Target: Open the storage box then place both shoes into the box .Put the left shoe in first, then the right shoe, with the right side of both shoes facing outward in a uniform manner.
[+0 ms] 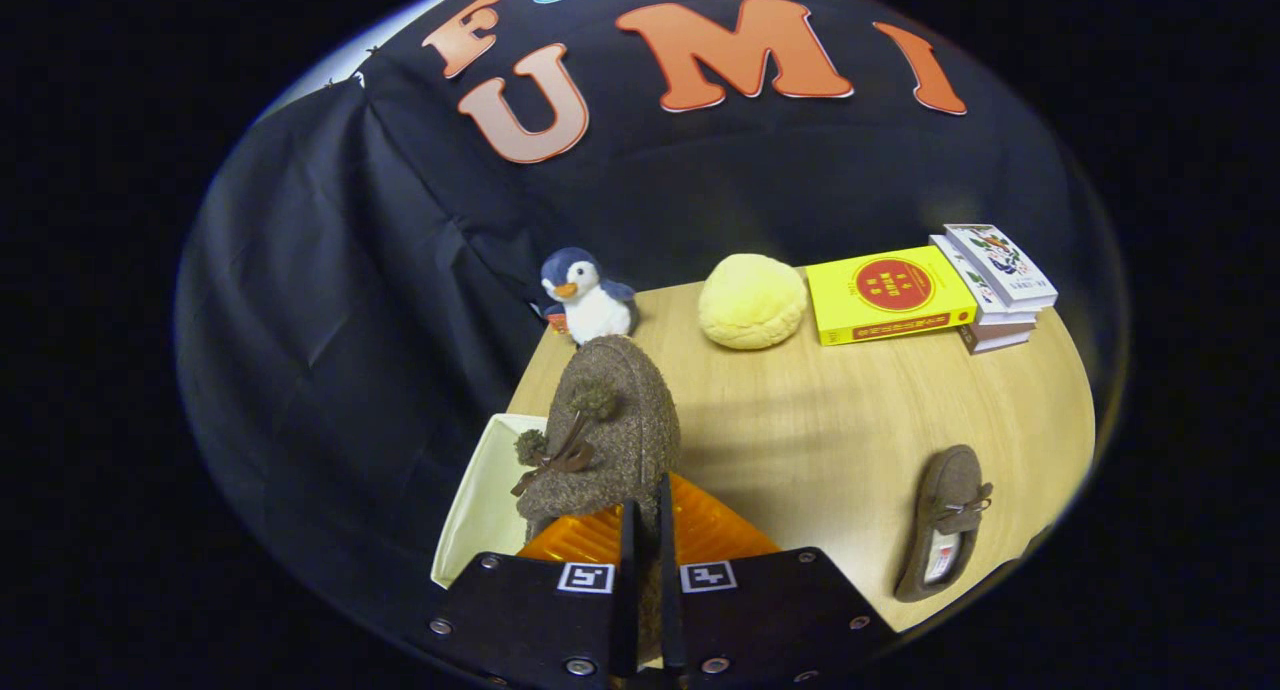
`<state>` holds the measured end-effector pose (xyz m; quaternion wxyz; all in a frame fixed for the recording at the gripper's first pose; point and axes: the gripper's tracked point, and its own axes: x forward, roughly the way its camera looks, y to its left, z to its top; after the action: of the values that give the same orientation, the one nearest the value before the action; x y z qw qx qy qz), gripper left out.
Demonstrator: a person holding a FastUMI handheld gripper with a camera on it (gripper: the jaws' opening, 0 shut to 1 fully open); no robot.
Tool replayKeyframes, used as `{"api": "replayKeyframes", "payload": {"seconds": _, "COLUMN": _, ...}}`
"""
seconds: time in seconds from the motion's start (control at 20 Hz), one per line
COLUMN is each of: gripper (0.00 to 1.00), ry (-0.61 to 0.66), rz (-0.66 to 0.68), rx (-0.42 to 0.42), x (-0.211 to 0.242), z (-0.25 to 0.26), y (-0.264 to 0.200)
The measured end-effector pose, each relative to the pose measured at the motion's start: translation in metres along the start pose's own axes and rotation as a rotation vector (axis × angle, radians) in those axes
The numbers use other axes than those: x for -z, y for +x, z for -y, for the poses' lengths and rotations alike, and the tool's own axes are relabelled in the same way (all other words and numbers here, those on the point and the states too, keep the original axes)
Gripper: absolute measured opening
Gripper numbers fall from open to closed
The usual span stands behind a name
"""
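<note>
A light wooden counter [800,420] stretches ahead of the tool, evenly lit with soft shadows. Black cloth [350,300] hangs in folds beyond it and to the left, forming the booth's wall.

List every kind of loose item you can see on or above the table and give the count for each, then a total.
Shoes: 2, one gripped in the tongs above the storage box, one lying on the table
Plush toys: 2, a penguin and a yellow round one
Books: 3, one yellow, two stacked
Storage boxes: 1
Total: 8
</note>
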<state>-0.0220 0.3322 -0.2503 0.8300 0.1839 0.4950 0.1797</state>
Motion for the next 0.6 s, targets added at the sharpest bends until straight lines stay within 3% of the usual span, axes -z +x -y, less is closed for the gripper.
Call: {"api": "replayKeyframes", "payload": {"seconds": 0.6, "gripper": 0.10, "ry": -0.003, "rz": -0.212, "rx": 0.009, "x": 0.068, "z": -0.077, "y": 0.068}}
